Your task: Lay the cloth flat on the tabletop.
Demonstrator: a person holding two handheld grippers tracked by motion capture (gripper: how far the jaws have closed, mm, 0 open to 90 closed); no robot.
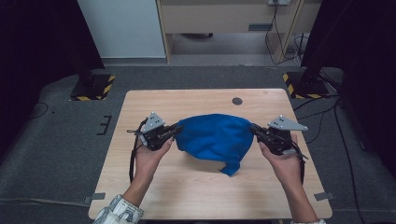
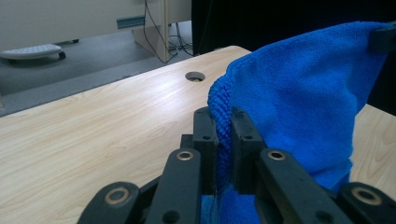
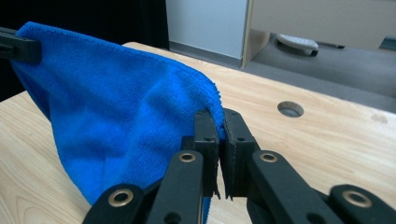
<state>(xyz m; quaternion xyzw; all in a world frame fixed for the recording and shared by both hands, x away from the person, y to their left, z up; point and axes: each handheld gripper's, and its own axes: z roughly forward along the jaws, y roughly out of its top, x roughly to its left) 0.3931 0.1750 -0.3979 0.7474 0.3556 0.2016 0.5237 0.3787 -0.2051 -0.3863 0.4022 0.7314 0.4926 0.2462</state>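
Light wooden table [image 1: 159,186] carries a blue cloth [image 1: 212,135], raised above its middle, one corner drooping. Soft, light and limp, it is best taken at corners. Left gripper [image 1: 176,129] and right gripper [image 1: 254,128] are each clamped on an opposite corner.

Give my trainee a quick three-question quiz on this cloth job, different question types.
1. True or false: both tools grip the blue cloth.
2. Multiple choice: the round hole in the table lies A) on the far side of the cloth, B) under the person's forearms, C) at the near edge.
3. Fill in: a loose corner of the cloth hangs toward the ____ edge of the table.

Key: 1 true: left tool and right tool each pinch an edge. 2 A. 3 near.
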